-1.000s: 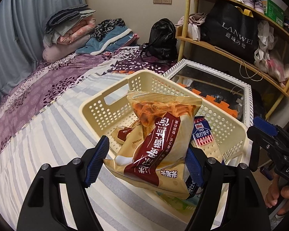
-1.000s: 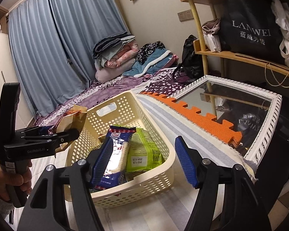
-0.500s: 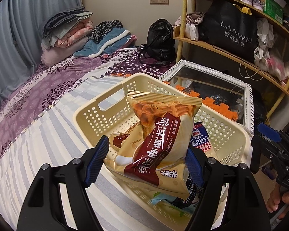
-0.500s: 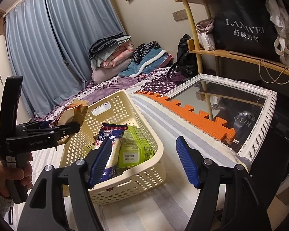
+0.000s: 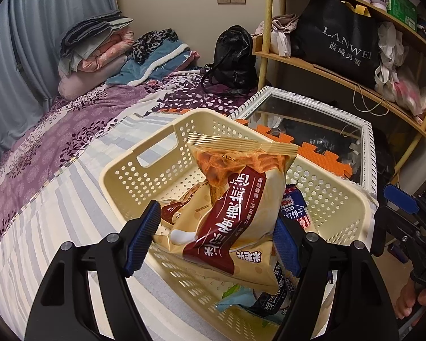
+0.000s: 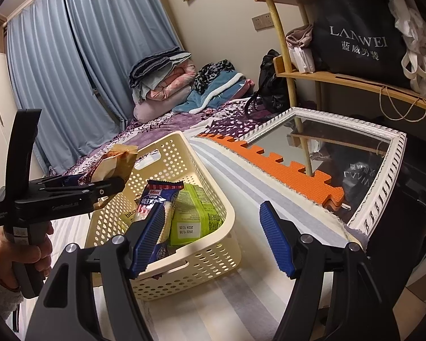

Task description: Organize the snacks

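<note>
My left gripper [image 5: 213, 238] is shut on a tan and dark red snack bag [image 5: 235, 207] and holds it over the near rim of a cream perforated basket [image 5: 144, 176] on the striped bed. In the right wrist view the left gripper [image 6: 110, 184] holds the bag [image 6: 119, 162] above the basket's [image 6: 201, 255] left wall. Inside lie a blue cracker pack [image 6: 153, 201] and a green pack [image 6: 196, 216]. My right gripper [image 6: 213, 238] is open and empty, just right of the basket's near corner.
A white-framed mirror [image 6: 377, 196] and orange foam mat [image 6: 272, 159] lie right of the basket. A wooden shelf [image 5: 340, 76] with bags stands beyond. Folded blankets [image 5: 99, 45] and a black backpack [image 5: 233, 56] sit at the bed's far end.
My left gripper has carried the snack bag forward, from short of the basket to over its near rim. My right gripper has drifted slightly back and right, still open.
</note>
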Demonstrator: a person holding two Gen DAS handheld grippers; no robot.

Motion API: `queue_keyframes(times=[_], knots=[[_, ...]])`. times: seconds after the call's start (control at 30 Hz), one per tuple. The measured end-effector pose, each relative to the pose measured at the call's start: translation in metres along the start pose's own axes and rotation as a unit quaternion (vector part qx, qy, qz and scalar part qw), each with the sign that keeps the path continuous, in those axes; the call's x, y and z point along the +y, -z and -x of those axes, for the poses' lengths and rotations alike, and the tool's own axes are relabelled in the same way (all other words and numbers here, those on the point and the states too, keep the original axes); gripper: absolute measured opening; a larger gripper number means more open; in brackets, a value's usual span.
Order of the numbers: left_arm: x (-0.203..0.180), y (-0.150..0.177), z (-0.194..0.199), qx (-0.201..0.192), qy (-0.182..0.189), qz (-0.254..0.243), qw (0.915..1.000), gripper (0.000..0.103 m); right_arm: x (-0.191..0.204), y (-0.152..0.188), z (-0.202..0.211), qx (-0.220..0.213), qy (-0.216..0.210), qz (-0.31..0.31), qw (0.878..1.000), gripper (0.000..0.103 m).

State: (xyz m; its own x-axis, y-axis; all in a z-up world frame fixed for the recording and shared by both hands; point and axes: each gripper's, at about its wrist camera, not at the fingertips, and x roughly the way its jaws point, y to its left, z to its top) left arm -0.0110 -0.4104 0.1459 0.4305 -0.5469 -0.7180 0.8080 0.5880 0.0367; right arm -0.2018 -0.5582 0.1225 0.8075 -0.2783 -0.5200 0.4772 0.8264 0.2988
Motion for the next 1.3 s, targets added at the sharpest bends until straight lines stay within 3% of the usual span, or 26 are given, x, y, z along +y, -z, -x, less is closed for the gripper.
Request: queue_keyframes(times=[0.37,0.5,0.83,0.9,1.03,1.1,1.3], knots=[[-0.002,0.000,-0.012,0.010,-0.002,0.002,0.9999,0.078,-0.003,0.002,-0.001,0.003,0.002,-0.003,1.000,0.069],[-0.001,0.000,-0.014,0.010,-0.006,0.008,0.9999,0.097,-0.003,0.003,-0.002,0.004,0.001,-0.001,1.000,0.069],[0.005,0.004,-0.011,0.013,-0.018,0.010,0.9997,0.097,0.002,0.003,-0.001,0.005,-0.003,0.003,1.000,0.069],[0.006,0.004,-0.009,0.013,-0.022,0.009,0.9996,0.097,0.004,0.002,0.000,0.002,-0.001,0.005,1.000,0.079],[0.005,0.005,-0.003,0.008,-0.041,0.004,0.9991,0.100,0.007,0.000,0.002,0.001,-0.001,0.009,1.000,0.082],[0.006,0.005,0.001,0.009,-0.049,0.002,0.9987,0.100,0.009,-0.001,0.003,0.002,0.000,0.010,1.000,0.091],[0.007,0.008,0.015,0.002,-0.083,-0.006,0.9965,0.100,0.014,-0.003,0.006,0.004,-0.007,0.011,1.000,0.098]])
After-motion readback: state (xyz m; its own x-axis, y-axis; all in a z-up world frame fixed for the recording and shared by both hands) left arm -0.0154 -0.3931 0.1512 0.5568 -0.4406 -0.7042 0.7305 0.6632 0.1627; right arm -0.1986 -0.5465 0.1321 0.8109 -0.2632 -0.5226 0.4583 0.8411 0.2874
